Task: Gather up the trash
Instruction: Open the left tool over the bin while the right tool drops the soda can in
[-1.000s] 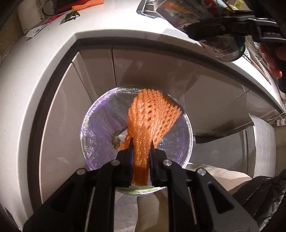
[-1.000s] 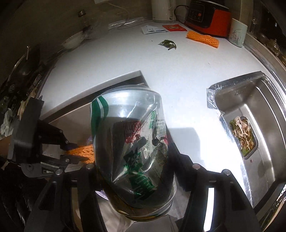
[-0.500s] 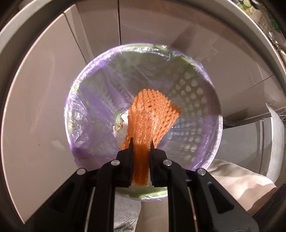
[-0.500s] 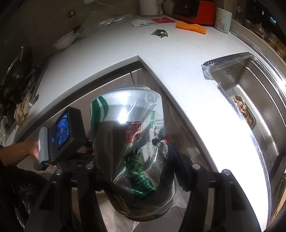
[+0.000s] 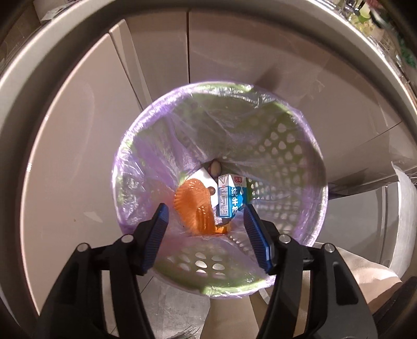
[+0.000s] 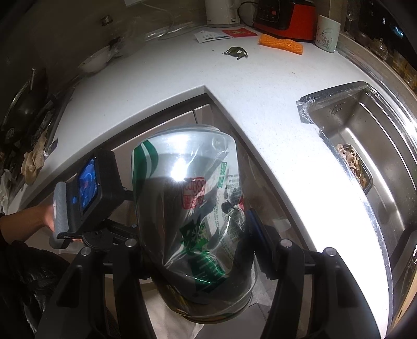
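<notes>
While our left gripper [image 5: 204, 229] opens its jaws above the lined trash basket [image 5: 292, 156], nothing sits between them (orange foam net [image 5: 194, 208] lies inside, beside a milk carton [image 5: 230, 198]); our right gripper [image 6: 194, 250] clamps a crushed can [image 6: 190, 208].

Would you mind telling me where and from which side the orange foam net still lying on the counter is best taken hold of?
Judging by its pose, take the orange foam net across its short width near the middle, coming from straight above. It lies flat as a long strip on the white counter, with the orange appliance and mug close behind it, so a level approach looks cramped.
</notes>
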Demonstrator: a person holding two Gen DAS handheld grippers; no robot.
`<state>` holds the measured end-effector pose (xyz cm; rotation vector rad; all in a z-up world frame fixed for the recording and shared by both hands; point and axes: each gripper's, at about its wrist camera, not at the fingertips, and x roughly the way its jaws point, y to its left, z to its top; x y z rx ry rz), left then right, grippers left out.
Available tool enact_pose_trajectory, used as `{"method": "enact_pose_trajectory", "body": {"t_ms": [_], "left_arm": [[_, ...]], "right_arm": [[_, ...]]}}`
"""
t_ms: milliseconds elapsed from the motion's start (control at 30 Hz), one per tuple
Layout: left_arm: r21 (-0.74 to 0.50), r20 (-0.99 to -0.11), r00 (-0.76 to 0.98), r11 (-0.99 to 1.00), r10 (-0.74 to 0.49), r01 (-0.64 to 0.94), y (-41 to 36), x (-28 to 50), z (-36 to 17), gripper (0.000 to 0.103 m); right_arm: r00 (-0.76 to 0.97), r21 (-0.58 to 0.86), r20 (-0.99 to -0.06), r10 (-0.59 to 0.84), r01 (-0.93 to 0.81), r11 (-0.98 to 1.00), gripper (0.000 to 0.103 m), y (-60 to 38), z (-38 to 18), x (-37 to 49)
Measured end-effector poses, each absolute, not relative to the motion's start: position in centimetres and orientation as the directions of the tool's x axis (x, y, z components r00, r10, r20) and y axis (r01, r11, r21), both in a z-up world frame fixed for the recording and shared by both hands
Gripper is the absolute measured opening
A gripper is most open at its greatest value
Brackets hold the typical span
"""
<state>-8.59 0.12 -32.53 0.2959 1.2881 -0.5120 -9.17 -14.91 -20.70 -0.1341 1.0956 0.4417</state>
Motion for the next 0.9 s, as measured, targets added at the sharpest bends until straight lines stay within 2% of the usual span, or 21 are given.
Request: {"method": "enact_pose_trajectory", "body": {"t_ms": [67,200,433,700,900], "left_arm": [[-0.083,-0.952,0.212,0.854,-0.221,0.514,0.5,-8.7,-30.7,0.058],[-0.080,-0.920,0.292,0.856,-0.261,0.510,1.7,-9.0,-26.8,0.070],[-0.061,-0.864,0.413,0.875,-0.287,0.481,3.4,-8.8,-20.9,0.080],[-0.042,-0.823,0.502,0.911,-0.265,0.411,5.8,-8.4,-17.0,0.085],[-0.037,-0.824,0.515,0.929,-0.237,0.368,6.7,-7.7,-16.5,0.085]], "right_arm": [[0.380,0.115,-0.881,0.283,-0.408,0.906,0.060,-14.9,-20.7,-9.1],[0.372,0.118,-0.884,0.282,-0.405,0.906,0.060,-14.7,-21.3,-9.3],[0.342,0.122,-0.898,0.277,-0.411,0.903,0.060,-13.4,-23.7,-9.9],[0.295,0.151,-0.911,0.289,-0.413,0.898,0.060,-10.8,-28.2,-10.3],[0.275,0.163,-0.918,0.284,-0.393,0.905,0.060,-9.4,-30.9,-9.6]]}}
